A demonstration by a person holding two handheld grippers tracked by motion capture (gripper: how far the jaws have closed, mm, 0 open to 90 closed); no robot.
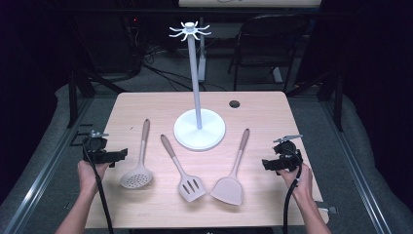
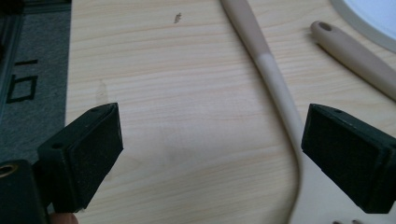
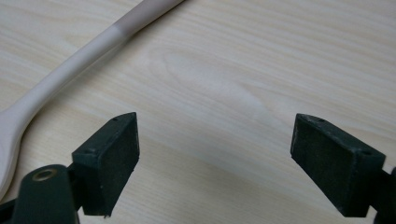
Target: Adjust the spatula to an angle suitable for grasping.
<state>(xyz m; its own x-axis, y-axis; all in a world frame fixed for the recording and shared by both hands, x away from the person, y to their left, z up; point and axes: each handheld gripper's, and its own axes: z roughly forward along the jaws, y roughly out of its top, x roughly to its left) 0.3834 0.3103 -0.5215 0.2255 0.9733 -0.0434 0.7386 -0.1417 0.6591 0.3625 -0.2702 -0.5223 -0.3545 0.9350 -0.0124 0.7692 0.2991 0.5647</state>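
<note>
Three beige utensils lie side by side on the wooden table: a skimmer at the left, a slotted turner in the middle, and a solid spatula at the right. Behind them stands a white hook stand on a round base. My left gripper hovers open left of the skimmer, whose handle runs past its right jaw. My right gripper is open right of the spatula, whose handle lies off to the left of its jaws. Nothing sits between either pair of jaws.
A small round hole marks the table's far right area. The turner's handle and the stand's base rim lie beyond the left gripper. Dark floor, cables and a chair surround the table.
</note>
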